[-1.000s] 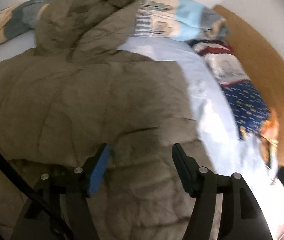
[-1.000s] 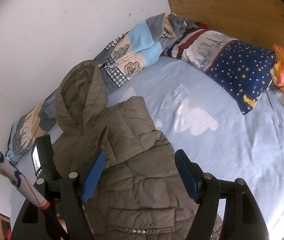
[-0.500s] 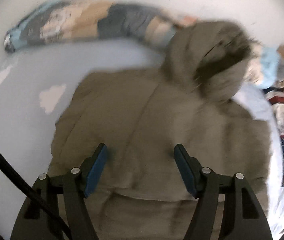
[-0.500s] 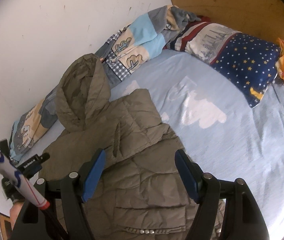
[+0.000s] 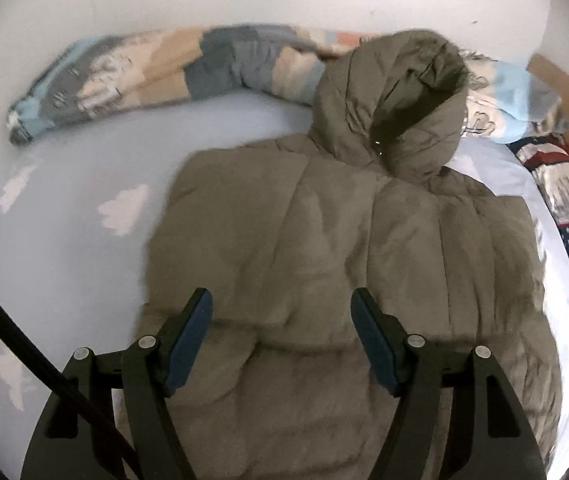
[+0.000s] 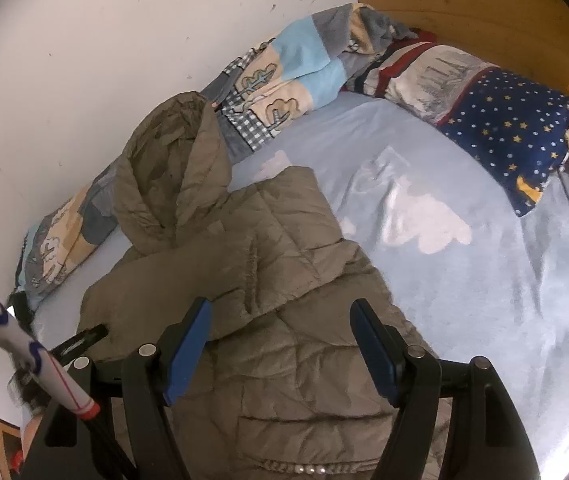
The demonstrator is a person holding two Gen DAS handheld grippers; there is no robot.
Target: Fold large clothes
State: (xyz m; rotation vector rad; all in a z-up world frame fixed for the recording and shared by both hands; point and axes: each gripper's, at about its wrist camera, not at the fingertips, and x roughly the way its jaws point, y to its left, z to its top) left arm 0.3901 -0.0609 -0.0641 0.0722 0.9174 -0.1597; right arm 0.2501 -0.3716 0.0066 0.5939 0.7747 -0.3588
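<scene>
The olive puffer jacket (image 5: 348,264) lies spread on the light blue cloud-print sheet (image 6: 464,248), its hood (image 5: 392,100) at the far end, propped against the patchwork blanket (image 6: 284,80) rolled along the wall. Both sides of the body look turned in over the middle, with a sleeve (image 6: 244,256) lying across the chest, so the jacket reads as a narrow column; that part of the fold seems done. What appears left is bringing the hood down and doubling the body lengthwise, since the hood stands up and the near hem is not yet lifted. The left gripper (image 5: 280,340) hangs over the lower middle of the jacket, jaws wide, holding nothing. The right gripper (image 6: 280,344) is above the jacket's near right part, jaws equally wide and empty. A star-patterned pillow (image 6: 504,132) sits far right by the wooden headboard (image 6: 484,12), well apart from the jacket
</scene>
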